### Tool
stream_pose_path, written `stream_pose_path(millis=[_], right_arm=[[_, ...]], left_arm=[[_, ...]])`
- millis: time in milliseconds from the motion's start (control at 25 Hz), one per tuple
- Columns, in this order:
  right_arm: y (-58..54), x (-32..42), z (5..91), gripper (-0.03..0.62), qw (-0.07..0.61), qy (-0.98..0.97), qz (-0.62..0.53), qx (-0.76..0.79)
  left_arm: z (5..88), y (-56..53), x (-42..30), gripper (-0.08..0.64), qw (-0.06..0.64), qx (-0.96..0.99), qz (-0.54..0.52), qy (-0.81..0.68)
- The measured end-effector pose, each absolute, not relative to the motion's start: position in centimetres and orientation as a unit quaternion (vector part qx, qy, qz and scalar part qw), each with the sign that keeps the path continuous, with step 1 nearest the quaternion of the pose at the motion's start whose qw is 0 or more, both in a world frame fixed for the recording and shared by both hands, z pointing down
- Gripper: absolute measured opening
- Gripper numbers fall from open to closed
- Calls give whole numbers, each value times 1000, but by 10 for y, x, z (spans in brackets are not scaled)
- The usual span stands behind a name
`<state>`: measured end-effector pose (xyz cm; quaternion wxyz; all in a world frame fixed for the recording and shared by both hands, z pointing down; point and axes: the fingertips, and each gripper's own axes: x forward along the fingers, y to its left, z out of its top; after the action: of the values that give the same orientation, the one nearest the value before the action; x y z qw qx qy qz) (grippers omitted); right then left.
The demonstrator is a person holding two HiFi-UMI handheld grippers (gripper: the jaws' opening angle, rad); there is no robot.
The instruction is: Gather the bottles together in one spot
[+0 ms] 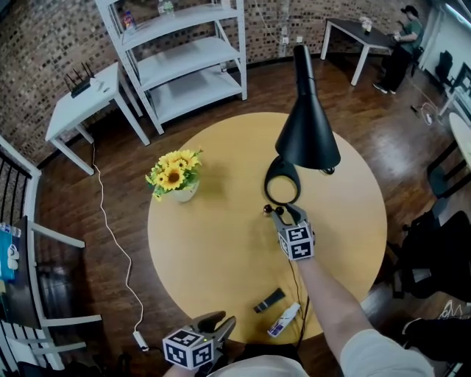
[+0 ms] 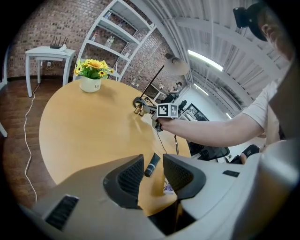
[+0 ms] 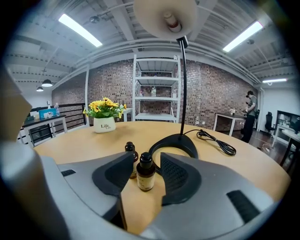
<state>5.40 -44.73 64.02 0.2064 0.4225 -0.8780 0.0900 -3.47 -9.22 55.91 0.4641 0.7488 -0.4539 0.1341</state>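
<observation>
In the head view the bottles (image 1: pixel 268 211) are all but hidden behind the right gripper (image 1: pixel 283 213) — only brown specks show. In the right gripper view the rear bottle (image 3: pixel 130 149) is half behind a jaw, and the shade (image 3: pixel 165 14) is cut by the top edge. The tube (image 2: pixel 168 188) at the near edge of the table (image 2: pixel 84 131) sits mostly behind a jaw of the left gripper (image 2: pixel 153 161) — its print is too small to read.

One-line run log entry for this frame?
right gripper: jaws open around standing amber bottle | second amber bottle beside it | left gripper: open, empty
</observation>
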Motion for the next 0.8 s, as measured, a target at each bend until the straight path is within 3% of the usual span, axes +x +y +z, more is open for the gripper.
stream_pose_path(millis=[360,800], right_arm=[[-406,81,590,244,204,-879,51,427],[-189,126,470,244,192,-866,41,460]], left_arm=[[554,-91,-34,133,433,776,139,-437],[508,-59,-65,133,363,825,137,-410]])
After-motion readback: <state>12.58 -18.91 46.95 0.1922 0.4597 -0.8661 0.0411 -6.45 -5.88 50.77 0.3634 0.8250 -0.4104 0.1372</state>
